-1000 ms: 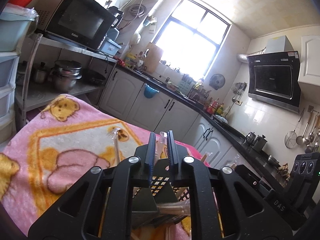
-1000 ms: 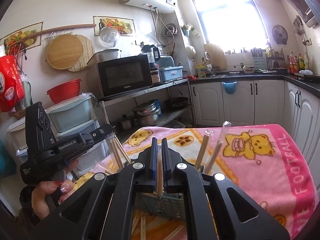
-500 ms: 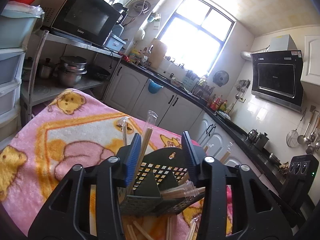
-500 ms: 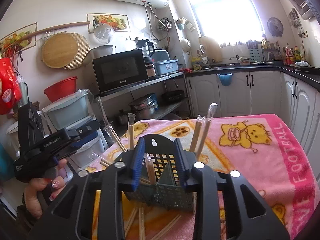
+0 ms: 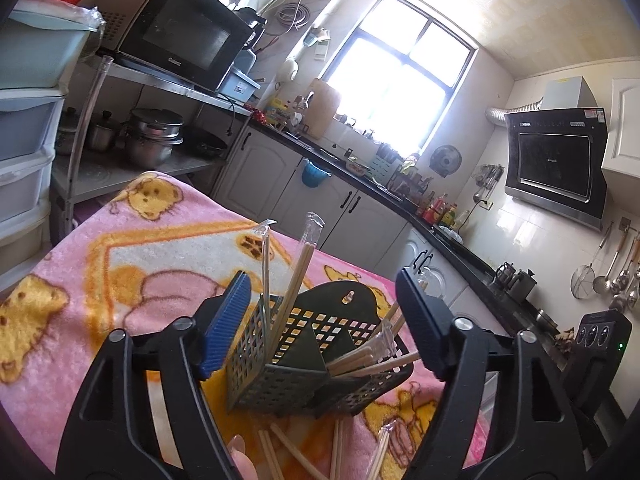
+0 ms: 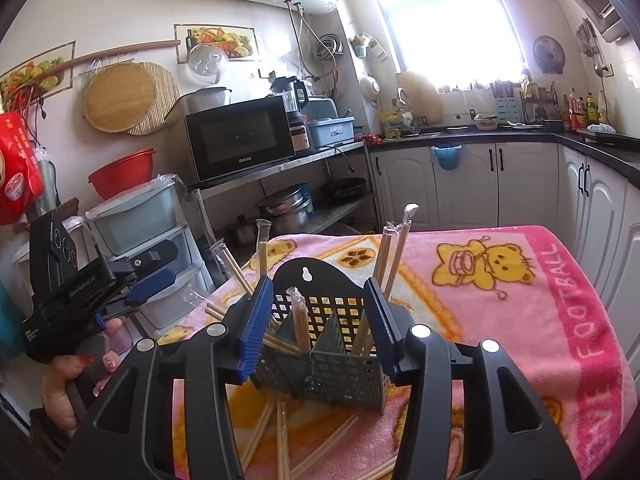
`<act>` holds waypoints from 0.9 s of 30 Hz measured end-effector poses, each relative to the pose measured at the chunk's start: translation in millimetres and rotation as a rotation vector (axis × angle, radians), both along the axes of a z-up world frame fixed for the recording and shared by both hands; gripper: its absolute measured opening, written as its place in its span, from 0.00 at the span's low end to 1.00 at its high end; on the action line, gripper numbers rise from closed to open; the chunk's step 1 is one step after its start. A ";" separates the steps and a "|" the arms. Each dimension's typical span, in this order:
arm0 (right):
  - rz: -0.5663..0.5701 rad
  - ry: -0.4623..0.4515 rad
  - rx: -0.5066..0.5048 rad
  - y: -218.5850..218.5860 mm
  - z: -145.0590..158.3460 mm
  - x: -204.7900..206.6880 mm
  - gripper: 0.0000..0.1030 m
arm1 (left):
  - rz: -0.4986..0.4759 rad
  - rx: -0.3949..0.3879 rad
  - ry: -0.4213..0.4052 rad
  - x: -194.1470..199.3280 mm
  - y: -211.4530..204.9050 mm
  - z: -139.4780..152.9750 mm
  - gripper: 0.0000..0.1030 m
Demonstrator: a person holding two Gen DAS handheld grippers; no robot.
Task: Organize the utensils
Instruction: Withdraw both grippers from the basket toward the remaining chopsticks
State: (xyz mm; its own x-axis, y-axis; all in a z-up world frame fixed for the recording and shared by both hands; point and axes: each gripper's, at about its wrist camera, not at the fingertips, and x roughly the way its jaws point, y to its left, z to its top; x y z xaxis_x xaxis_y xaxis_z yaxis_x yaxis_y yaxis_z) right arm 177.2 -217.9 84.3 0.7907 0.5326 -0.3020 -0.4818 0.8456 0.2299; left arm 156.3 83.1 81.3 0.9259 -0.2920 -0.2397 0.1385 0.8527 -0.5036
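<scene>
A dark green perforated utensil basket (image 5: 304, 364) (image 6: 332, 344) stands on the pink blanket and holds several wrapped chopstick pairs (image 5: 298, 276) (image 6: 390, 252), upright or leaning. More chopsticks (image 5: 288, 452) (image 6: 280, 436) lie loose on the blanket in front of it. My left gripper (image 5: 322, 312) is open and empty, with its jaws wide on either side of the basket. My right gripper (image 6: 318, 312) is open and empty, just in front of the basket. The left gripper also shows in the right wrist view (image 6: 154, 280), held by a hand at the left.
The pink bear-print blanket (image 6: 520, 292) (image 5: 120, 248) covers the table. A metal rack with a microwave (image 6: 240, 140) and pots (image 5: 154, 140) stands behind it. Plastic drawers (image 6: 136, 232) stand at the left. White cabinets (image 6: 500, 184) and a counter run along the far wall.
Both grippers were shut on chopsticks a second ago. They have opened, left the chopsticks in the basket, and pulled back a little.
</scene>
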 end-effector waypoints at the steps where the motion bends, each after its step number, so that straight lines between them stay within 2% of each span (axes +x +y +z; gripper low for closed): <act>1: 0.000 0.000 0.000 -0.7 0.2 -0.8 0.45 | 0.000 0.000 0.000 -0.9 0.4 0.0 0.69; 11: 0.000 0.004 -0.020 -6.0 -1.2 -10.6 0.47 | 0.001 0.006 0.013 -12.0 -1.2 -4.7 0.84; 17: -0.001 0.026 -0.046 -6.7 -7.9 -16.0 0.49 | -0.002 0.019 0.039 -18.0 -2.9 -12.0 0.85; 27: 0.001 0.099 -0.105 -7.2 -29.1 -16.2 0.49 | -0.036 0.050 0.134 -20.9 -14.1 -38.7 0.85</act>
